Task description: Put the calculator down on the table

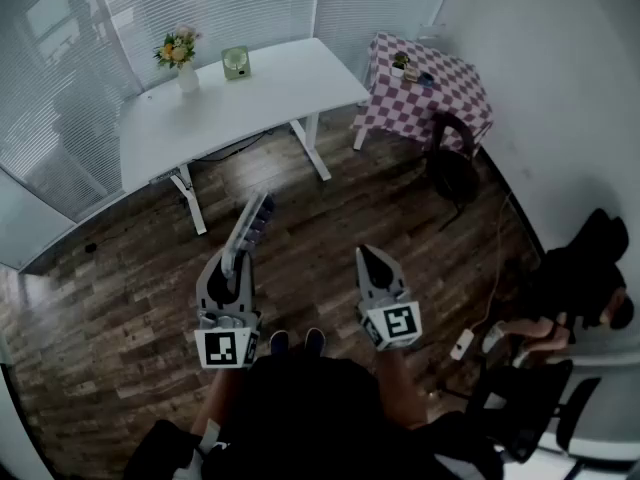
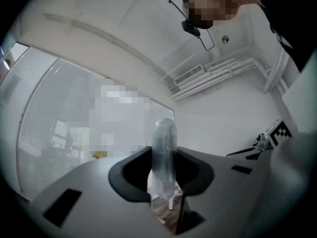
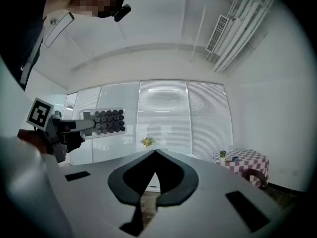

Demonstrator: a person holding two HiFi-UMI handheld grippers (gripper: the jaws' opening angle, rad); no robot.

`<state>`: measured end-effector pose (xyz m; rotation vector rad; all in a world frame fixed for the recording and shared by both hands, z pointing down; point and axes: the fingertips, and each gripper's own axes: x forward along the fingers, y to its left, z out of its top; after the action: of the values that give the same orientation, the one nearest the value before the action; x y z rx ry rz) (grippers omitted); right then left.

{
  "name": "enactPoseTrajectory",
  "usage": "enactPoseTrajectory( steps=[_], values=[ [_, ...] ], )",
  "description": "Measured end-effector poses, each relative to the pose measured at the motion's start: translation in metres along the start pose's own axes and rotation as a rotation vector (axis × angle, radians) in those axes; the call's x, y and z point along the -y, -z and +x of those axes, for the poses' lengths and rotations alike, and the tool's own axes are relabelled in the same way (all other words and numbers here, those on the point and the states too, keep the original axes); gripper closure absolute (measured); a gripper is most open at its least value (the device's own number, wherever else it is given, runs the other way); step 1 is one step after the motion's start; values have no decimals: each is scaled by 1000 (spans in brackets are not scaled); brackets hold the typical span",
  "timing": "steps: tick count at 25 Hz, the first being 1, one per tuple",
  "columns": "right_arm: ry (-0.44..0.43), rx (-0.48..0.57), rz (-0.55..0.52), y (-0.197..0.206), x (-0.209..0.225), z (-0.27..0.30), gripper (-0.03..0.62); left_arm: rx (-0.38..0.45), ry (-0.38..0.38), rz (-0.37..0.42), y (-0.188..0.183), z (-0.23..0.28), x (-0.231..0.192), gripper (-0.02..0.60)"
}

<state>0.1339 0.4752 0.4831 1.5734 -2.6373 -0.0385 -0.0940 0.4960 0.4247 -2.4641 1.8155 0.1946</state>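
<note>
Left hand-held gripper [image 1: 238, 258] clamps the calculator [image 1: 255, 218], keys [image 3: 109, 121] unreadable; right hand-held gripper [image 1: 365, 254] is clenched.

A long white surface [image 1: 270, 93] stands by the window blinds on a dark plank floor [image 1: 120, 298]. Near its far edge a vase of flowers [image 1: 182, 60] stands close to a small green object [image 1: 236, 63], not touching. A checked-cloth surface [image 1: 445, 103] in the corner carries a small potted plant [image 1: 400, 64]. A white power strip [image 1: 462, 344] lies on the floor.
</note>
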Motion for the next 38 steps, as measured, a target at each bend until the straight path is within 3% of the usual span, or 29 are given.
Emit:
enactPoseTrajectory(
  steps=[3, 15, 22, 26, 34, 38],
  values=[
    [7, 17, 36, -4, 4, 0, 589, -6, 12, 34, 1, 2, 6, 480],
    [-12, 2, 17, 2, 28, -3, 589, -5, -16, 6, 3, 8, 17, 480],
    [-50, 14, 75, 12, 41, -2, 588, -11, -82, -44, 14, 4, 16, 480],
    [-89, 38, 101, 14, 52, -8, 589, -3, -99, -24, 17, 0, 35, 480],
    [-129, 35, 72, 29, 54, 9, 588, -17, -165, -35, 29, -3, 26, 480],
    [-118, 47, 59, 30, 63, 22, 588, -8, -163, -32, 37, 9, 22, 480]
  ],
)
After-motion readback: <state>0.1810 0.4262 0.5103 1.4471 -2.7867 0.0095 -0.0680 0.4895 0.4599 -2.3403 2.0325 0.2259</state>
